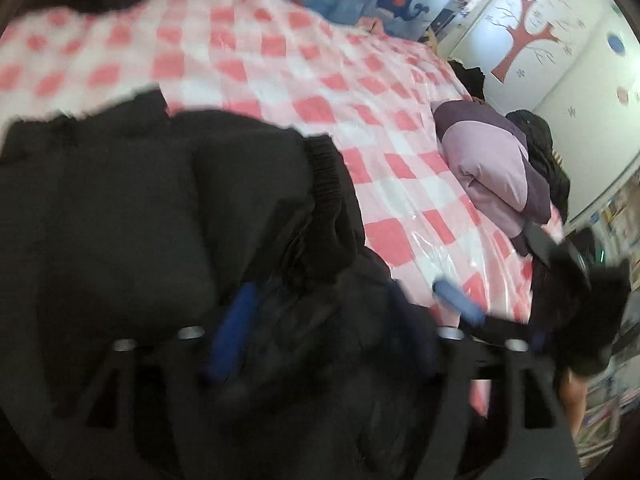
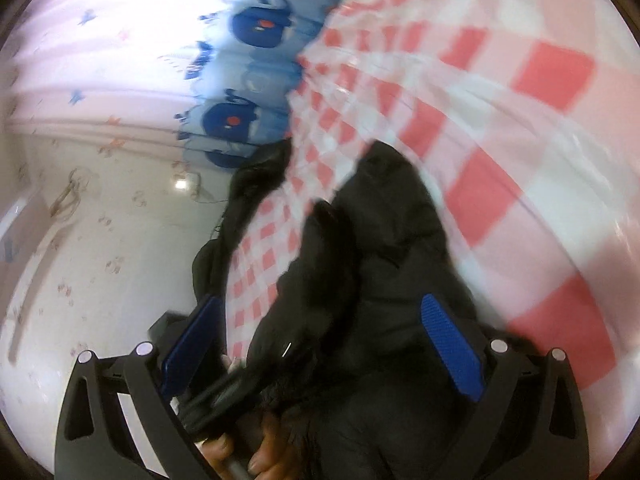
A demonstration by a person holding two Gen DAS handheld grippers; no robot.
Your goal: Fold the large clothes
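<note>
A large black padded jacket [image 1: 152, 208] lies bunched on a bed with a red-and-white checked cover [image 1: 280, 72]. In the left wrist view my left gripper [image 1: 344, 312] is open, its blue fingers [image 1: 236, 320] wide apart over the jacket's ribbed cuff [image 1: 324, 184]. In the right wrist view my right gripper [image 2: 320, 344] is open, blue pads [image 2: 448, 344] spread either side of the black jacket [image 2: 380, 264], which hangs between them. The left gripper's handle and the person's hand [image 2: 244, 452] show at the bottom of the right wrist view. The view is motion-blurred.
A folded pink-and-purple jacket [image 1: 496, 164] and a dark garment [image 1: 540, 148] lie at the bed's right edge. Blue whale-print bedding [image 1: 400, 0] lies at the head. A white wardrobe with a tree decal [image 1: 524, 36] stands beyond. Another black garment [image 2: 248, 200] hangs off the bed edge.
</note>
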